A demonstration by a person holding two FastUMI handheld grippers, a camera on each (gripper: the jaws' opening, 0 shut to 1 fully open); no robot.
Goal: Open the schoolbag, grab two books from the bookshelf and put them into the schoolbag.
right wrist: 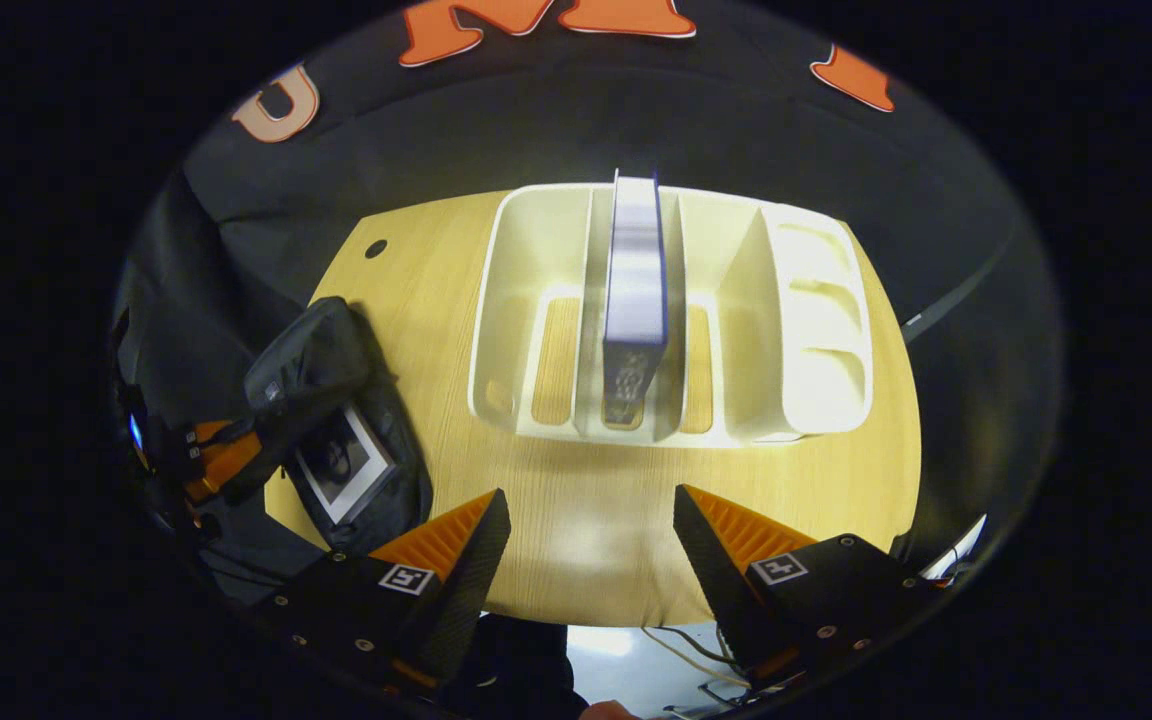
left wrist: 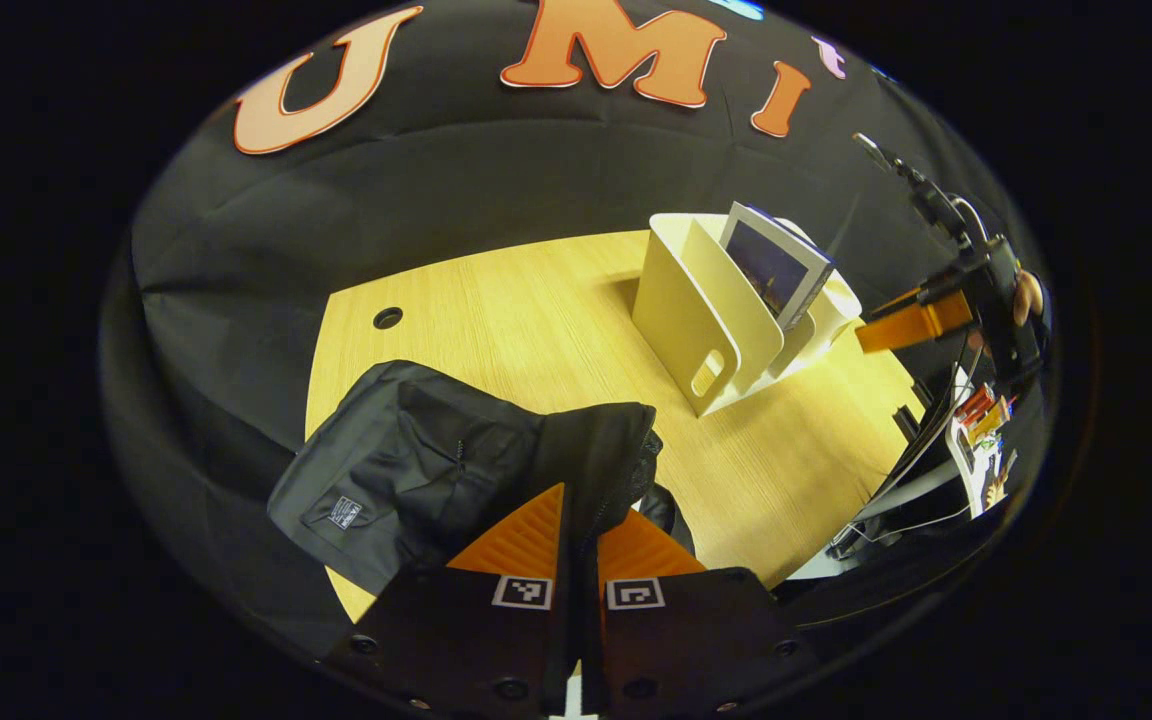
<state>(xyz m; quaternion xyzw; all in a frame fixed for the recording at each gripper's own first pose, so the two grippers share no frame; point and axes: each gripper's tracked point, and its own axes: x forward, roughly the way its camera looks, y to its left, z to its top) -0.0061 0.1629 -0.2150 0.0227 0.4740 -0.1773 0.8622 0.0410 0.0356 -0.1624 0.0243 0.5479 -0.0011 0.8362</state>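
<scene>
We see our left claw (left wrist: pixel 581 520) pinched on the near edge of the black fabric schoolbag (left wrist: pixel 416 470) on the pale wooden counter (left wrist: pixel 536 320). Far right stands a cream plastic bookshelf (left wrist: pixel 706 320) holding one leaning dark-covered book (left wrist: pixel 774 265).

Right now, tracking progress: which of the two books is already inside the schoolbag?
The white-bordered book, lying in the open schoolbag; the blue-edged book stands upright in the bookshelf.
</scene>
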